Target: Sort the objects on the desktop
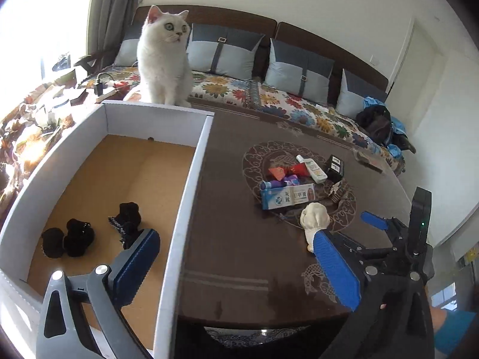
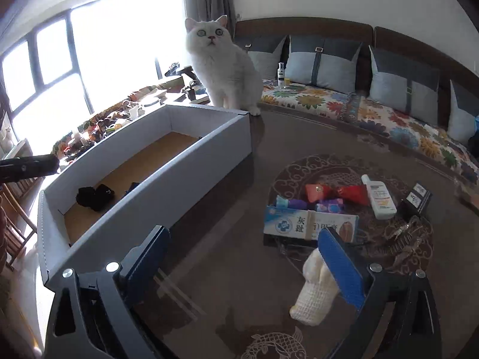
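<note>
Currently your left gripper (image 1: 236,257) stands wide, nothing between its pads: one finger (image 1: 140,264) hangs inside the box (image 1: 191,179), the other (image 1: 335,269) over the table (image 1: 239,254), so the jaws straddle the box's right wall. Your right gripper (image 2: 245,266) is likewise spread wide and empty, poised over the table's near edge, just right of the box.

Box: white walls, brown floor, on the table's left side. It holds several black items (image 1: 69,240) near its near-left corner; a black clip (image 1: 127,218) lies just right of them. What they are exactly cannot be told.

Table centre, on the round pattern, a cluster remains unsorted:
- a blue-and-white carton (image 2: 310,223) on the near side;
- a purple and blue roll (image 2: 326,206) just behind it;
- red packets (image 2: 335,193) farther back;
- a white bottle (image 2: 378,197) lying to the right of those;
- a black card pack (image 2: 419,197) farther right;
- a metallic clip (image 2: 404,236) near the pack, on the near-right side.

A cream knitted glove (image 2: 314,287) lies on the table nearer to you than the carton, apart from it. In the right wrist view your right finger (image 2: 341,269) partly covers it; contact cannot be told.

A white cat (image 2: 224,68) sits at the table's far edge, behind the box's far wall. A sofa (image 2: 344,101) with grey cushions runs behind the table.
</note>
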Demonstrator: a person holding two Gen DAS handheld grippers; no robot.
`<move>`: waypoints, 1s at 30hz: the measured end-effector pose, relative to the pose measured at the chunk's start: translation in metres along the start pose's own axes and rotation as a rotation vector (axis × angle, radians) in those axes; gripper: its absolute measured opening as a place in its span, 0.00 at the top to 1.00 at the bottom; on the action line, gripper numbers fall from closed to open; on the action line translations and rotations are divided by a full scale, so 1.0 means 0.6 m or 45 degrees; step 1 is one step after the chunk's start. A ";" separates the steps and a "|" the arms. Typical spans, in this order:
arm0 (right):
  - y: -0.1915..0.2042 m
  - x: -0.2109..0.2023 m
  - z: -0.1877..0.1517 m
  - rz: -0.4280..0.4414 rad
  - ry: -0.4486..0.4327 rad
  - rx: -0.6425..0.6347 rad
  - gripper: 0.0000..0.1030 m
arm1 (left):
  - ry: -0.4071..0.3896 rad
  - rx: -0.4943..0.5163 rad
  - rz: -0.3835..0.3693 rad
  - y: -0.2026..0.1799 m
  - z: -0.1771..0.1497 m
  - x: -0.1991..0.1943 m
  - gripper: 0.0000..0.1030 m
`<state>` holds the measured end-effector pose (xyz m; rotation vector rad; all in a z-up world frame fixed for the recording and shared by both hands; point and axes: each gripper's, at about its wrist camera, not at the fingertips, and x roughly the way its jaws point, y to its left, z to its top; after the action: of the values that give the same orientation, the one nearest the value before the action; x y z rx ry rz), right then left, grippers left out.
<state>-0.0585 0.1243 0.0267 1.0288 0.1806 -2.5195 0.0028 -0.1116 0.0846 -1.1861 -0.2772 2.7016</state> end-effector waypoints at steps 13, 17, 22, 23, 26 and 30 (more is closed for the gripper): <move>-0.283 0.023 -0.200 -0.401 0.306 0.271 0.03 | 0.333 0.264 0.056 -0.107 -0.105 0.334 0.01; -0.303 0.051 -0.185 -0.360 0.271 0.345 0.00 | 0.334 0.372 0.097 -0.114 -0.080 0.370 0.00; -0.317 0.087 -0.152 -0.384 0.252 0.354 0.00 | 0.288 0.338 0.116 -0.109 -0.041 0.405 0.00; -0.317 0.089 -0.150 -0.384 0.251 0.354 0.00 | 0.265 0.331 0.120 -0.108 -0.037 0.410 0.00; -0.316 0.090 -0.150 -0.385 0.247 0.354 0.00 | 0.201 0.322 0.120 -0.106 -0.034 0.416 0.00; -0.312 0.089 -0.150 -0.389 0.241 0.352 0.00 | 0.196 0.322 0.123 -0.109 -0.032 0.422 0.00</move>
<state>-0.1134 0.3010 -0.0816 1.4485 0.0456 -2.7723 -0.1461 0.0133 -0.0913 -1.3492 0.1428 2.6058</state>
